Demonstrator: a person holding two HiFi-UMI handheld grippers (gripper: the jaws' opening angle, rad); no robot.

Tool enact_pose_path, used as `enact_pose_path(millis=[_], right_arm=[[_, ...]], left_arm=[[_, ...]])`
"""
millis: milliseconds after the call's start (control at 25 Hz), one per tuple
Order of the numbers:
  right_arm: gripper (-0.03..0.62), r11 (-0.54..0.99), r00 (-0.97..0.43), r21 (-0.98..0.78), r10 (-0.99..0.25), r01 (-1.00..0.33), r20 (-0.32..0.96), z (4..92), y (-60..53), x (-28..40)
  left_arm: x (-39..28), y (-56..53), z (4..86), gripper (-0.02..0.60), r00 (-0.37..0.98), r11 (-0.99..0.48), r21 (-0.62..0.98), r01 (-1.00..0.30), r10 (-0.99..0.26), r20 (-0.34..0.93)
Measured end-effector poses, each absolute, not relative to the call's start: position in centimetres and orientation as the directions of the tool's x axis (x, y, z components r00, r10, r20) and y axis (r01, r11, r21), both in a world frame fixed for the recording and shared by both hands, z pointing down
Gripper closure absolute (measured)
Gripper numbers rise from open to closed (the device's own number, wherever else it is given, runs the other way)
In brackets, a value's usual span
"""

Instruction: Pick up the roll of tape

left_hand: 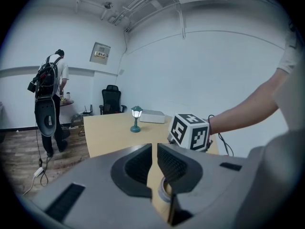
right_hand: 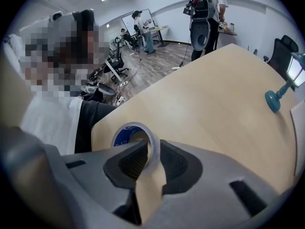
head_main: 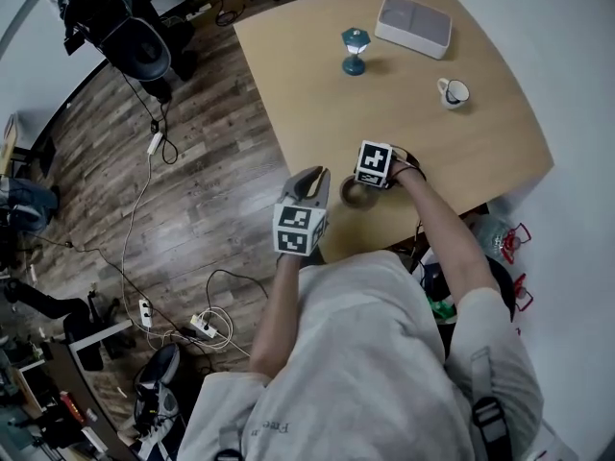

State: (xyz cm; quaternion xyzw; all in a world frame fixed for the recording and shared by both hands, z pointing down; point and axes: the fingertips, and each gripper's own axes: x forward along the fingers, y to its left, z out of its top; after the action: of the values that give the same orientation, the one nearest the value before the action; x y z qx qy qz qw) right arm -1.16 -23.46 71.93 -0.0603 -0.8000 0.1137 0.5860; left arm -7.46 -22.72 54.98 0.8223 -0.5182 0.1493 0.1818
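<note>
tape: the roll of pale tape with a blue inner core (right_hand: 127, 133) lies flat on the light wooden table (head_main: 480, 142), near its edge closest to the person, hole facing up.
roll axis: upright, so the ring wall stands as a thin band to pinch from above.
right gripper (head_main: 363, 188): points steeply down right over the roll, one jaw inside the hole, the other outside, the wall between them.
right jaws: a narrow gap, pads close on either side of the wall; a firm clamp does not show.
left gripper (head_main: 312, 176): just beside the roll on its left, lower-angled, jaws almost together, nothing in them.
nearer hand: the right, already astride the roll.
next move, as a judgement: squeeze onto the wall, then lift straight up.
</note>
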Motion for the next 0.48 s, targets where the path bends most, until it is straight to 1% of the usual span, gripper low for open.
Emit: enact_pose_path(millis=[120, 280, 360, 480], right_arm=[[0.51, 0.97, -0.308, -0.242, 0.228, -0.007, 0.924, 72.0, -23.6, -1.5], [0.512, 0.968, -0.318, -0.249, 0.247, 0.033, 0.915, 71.9, -23.2, -2.4], [0.513, 0.969, -0.317, -0.231, 0.245, 0.082, 0.916, 71.9, -22.9, -2.6], [0.515, 0.967, -0.285, -0.169, 0.22, 0.193, 0.933, 71.9, -22.5, -2.6]], left_arm=[[-7.4, -22.8, 54.8, 0.573, 0.43, -0.402, 0.159, -0.902, -0.795, 0.427], [-7.5, -22.7, 54.3, 0.577, 0.452, -0.415, 0.182, -0.892, -0.789, 0.416], [-7.5, -22.7, 54.2, 0.577, 0.448, -0.413, 0.176, -0.894, -0.79, 0.42], [-7.8, -22.7, 54.1, 0.577, 0.443, -0.404, 0.182, -0.896, -0.794, 0.417]])
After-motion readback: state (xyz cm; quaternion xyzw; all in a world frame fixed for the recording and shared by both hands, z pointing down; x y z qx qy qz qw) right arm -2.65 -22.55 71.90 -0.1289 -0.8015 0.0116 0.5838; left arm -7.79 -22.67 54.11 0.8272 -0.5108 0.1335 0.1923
